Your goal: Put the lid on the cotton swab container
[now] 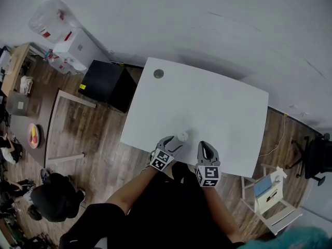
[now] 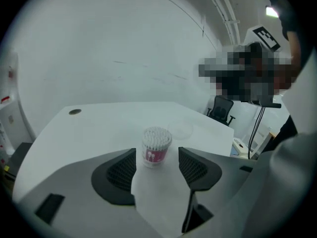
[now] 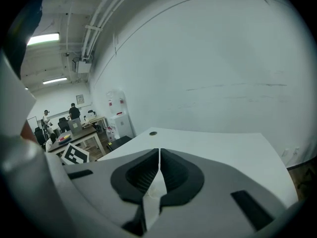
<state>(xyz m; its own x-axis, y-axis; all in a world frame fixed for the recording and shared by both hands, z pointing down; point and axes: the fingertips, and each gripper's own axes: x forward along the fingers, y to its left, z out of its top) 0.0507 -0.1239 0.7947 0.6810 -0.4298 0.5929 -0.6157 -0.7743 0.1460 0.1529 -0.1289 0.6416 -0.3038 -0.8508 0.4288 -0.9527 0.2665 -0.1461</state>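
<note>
An uncovered cotton swab container [image 2: 156,145] with a pink label stands upright on the white table [image 1: 218,108], near its front edge [image 1: 182,136]. A clear round lid [image 2: 181,129] lies flat on the table just behind it, to the right. My left gripper [image 2: 157,156] is open, its jaws on either side of the container's near side without touching it. In the head view the left gripper [image 1: 174,143] sits just left of the container. My right gripper [image 3: 159,157] is shut with nothing in it, hovering over the table's front edge [image 1: 206,148], to the right of the container.
A round cable hole [image 1: 158,73] is at the table's far left corner. A black cabinet [image 1: 106,82] stands left of the table and a white chair [image 1: 270,191] at its right front. A person in black [image 1: 57,196] crouches on the floor at lower left.
</note>
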